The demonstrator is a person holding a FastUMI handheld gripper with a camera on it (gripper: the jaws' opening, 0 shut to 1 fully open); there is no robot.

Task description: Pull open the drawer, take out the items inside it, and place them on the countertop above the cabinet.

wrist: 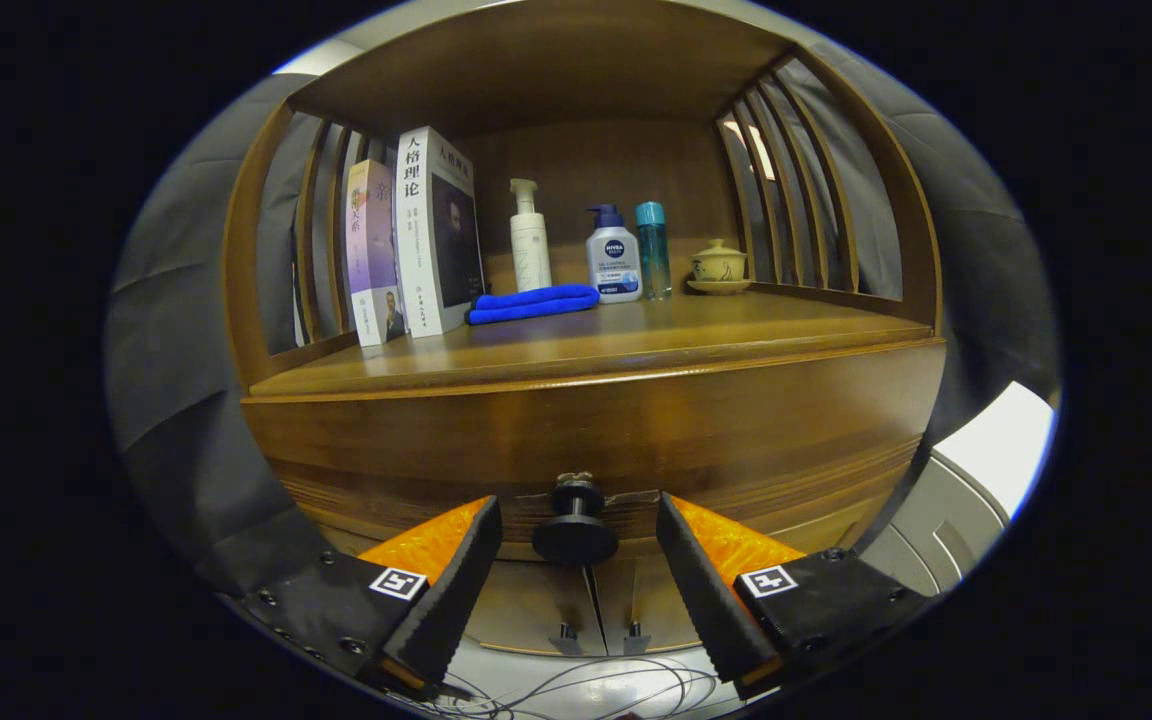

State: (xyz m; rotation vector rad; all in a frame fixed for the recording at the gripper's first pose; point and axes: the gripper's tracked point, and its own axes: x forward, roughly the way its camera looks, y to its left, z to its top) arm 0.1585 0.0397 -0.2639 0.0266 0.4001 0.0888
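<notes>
A wooden cabinet stands in front of me with its drawer [596, 450] shut under the countertop [636, 345]. A dark round knob [575, 525] sticks out of the drawer front. My gripper [576, 525] is open, one finger on each side of the knob, with a gap left on both sides. The drawer's contents are hidden.
On the countertop stand two books [416, 245] at the left, a folded blue cloth [533, 303], a white pump bottle [529, 240], a blue-capped pump bottle [613, 257], a teal bottle [652, 250] and a lidded cup on a saucer [719, 267]. Slatted side rails flank the shelf. Two lower doors [591, 605] and loose cables [586, 690] lie below.
</notes>
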